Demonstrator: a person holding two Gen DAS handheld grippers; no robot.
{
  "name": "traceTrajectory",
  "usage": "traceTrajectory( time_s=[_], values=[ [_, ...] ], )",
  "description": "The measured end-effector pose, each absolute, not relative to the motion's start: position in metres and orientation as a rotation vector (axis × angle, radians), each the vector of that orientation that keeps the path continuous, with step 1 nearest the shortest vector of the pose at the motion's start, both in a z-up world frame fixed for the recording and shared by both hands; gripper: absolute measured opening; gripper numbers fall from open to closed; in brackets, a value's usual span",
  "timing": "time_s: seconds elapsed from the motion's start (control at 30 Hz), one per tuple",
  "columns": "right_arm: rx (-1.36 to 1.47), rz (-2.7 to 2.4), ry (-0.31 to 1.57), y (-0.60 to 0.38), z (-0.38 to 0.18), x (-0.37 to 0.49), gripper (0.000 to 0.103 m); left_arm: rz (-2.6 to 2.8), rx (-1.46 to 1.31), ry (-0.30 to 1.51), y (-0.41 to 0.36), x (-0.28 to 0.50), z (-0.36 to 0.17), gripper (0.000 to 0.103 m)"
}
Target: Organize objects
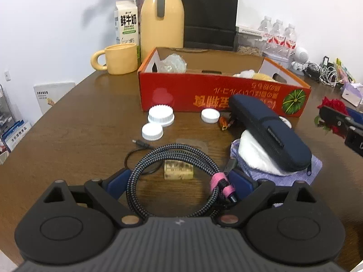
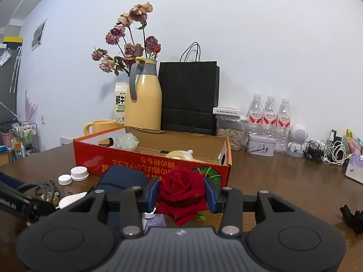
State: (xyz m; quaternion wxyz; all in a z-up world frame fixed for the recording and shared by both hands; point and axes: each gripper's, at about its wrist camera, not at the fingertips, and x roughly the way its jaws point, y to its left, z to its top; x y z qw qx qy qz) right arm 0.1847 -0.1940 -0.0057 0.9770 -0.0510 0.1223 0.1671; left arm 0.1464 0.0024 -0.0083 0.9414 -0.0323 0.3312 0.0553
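Observation:
My left gripper (image 1: 179,179) is open, its blue pads on either side of a coiled braided cable (image 1: 172,156) with a pink strap, which lies on the brown table. My right gripper (image 2: 181,191) is shut on a red rose (image 2: 181,190) and holds it in front of the red cardboard box (image 2: 127,165); the rose also shows at the right in the left wrist view (image 1: 331,106). A dark blue case (image 1: 270,133) rests tilted on a white pad and a purple cloth (image 1: 315,170). Three white caps (image 1: 161,115) lie before the box (image 1: 181,90).
A small tan block (image 1: 179,170) lies inside the cable coil. A thin black cable (image 1: 140,145) and a wrapped candy (image 1: 223,122) lie nearby. A yellow mug (image 1: 118,59), milk carton, yellow jug (image 1: 162,22), black bag, water bottles (image 2: 270,111) and tangled chargers stand at the back.

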Motion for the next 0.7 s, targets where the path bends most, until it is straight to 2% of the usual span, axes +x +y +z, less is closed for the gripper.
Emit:
traceTrajectory(
  time_s=[0.17,0.2,0.27,0.37,0.43,0.53,0.57,0.6,0.7],
  values=[
    [-0.113,0.334,0.241,-0.191,-0.004,0.184,0.040,0.092,-0.069,0.632,0.006,0.148,0.007,0.094],
    [-0.113,0.337,0.235,-0.190,-0.002,0.184,0.040,0.092,-0.067,0.614,0.007,0.149,0.013,0.078],
    [-0.115,0.345,0.224,-0.187,0.002,0.185,0.040,0.093,-0.074,0.593,0.011,0.154,0.024,0.030],
    [-0.118,0.358,0.209,-0.181,0.009,0.188,0.040,0.070,-0.125,0.591,0.019,0.168,0.036,0.032],
    [-0.122,0.363,0.205,-0.176,0.010,0.190,0.040,0.071,-0.125,0.589,0.020,0.171,0.036,0.044],
    [-0.129,0.366,0.220,-0.174,0.006,0.193,0.040,0.061,-0.122,0.609,0.023,0.169,0.029,0.075],
    [-0.128,0.364,0.226,-0.174,0.005,0.194,0.040,0.060,-0.119,0.630,0.023,0.168,0.026,0.092],
    [-0.126,0.362,0.231,-0.175,0.004,0.195,0.040,0.054,-0.115,0.650,0.023,0.166,0.024,0.100],
    [-0.119,0.359,0.234,-0.176,0.002,0.195,0.040,0.033,-0.091,0.736,0.017,0.162,0.013,0.103]
  ],
)
